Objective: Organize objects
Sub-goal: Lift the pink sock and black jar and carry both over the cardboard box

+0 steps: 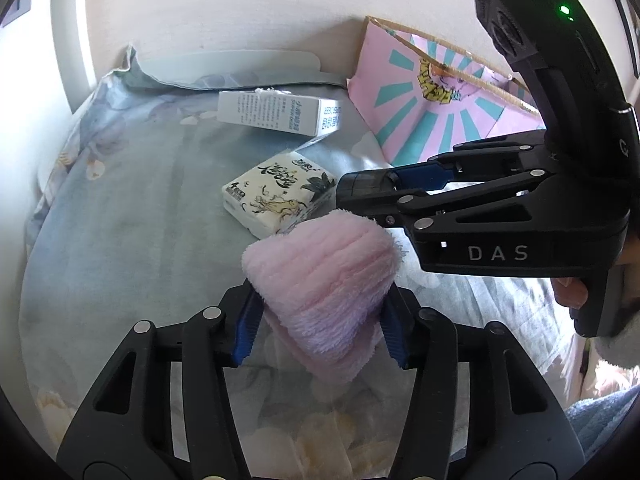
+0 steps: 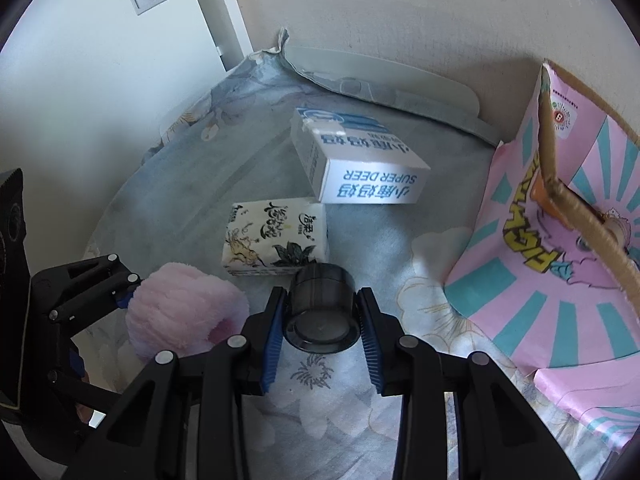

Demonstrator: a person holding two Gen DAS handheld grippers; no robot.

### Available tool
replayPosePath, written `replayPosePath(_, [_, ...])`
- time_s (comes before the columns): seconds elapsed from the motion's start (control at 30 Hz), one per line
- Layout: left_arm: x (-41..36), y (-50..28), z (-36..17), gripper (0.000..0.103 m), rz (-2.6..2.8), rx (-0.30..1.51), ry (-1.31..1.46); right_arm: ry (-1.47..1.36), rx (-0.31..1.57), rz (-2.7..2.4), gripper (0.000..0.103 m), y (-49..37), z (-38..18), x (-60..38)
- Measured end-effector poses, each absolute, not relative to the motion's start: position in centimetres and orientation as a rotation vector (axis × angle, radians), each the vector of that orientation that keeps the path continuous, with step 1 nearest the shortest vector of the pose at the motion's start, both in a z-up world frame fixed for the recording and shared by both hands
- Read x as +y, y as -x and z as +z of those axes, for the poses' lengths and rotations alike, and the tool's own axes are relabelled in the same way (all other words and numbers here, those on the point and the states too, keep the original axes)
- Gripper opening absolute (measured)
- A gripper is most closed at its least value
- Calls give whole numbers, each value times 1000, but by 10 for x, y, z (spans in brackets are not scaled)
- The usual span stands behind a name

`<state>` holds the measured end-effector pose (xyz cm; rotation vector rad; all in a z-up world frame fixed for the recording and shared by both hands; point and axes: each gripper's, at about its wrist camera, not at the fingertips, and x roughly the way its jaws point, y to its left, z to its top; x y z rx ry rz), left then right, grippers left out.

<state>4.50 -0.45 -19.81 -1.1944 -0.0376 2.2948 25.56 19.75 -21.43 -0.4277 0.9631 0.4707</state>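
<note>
Pink fluffy sock [image 1: 324, 300] clamped in left gripper [image 1: 320, 328]; right gripper [image 2: 322, 316] grasping dark jar [image 2: 322, 304]. Grasp step; next: lift both into pink bag [image 2: 560, 272].

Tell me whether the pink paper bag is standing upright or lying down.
Upright. The pink paper bag stands against the wall on the floral bedding, mouth up, its twisted paper handle arching over the opening.
</note>
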Motion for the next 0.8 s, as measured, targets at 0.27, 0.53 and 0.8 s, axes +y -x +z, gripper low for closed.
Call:
replayPosePath(0.27, [-22, -48, -180, 48, 2330, -98, 1205, 416, 956, 486, 33, -250, -199, 200])
replayPosePath(0.53, [-31, -51, -128, 48, 2386, -116, 1164, 369, 899, 495, 33, -225, -150, 198])
replayPosePath(0.8, [-16, -44, -60, 48, 2414, -107, 1109, 304, 813, 450, 33, -195, -76, 169])
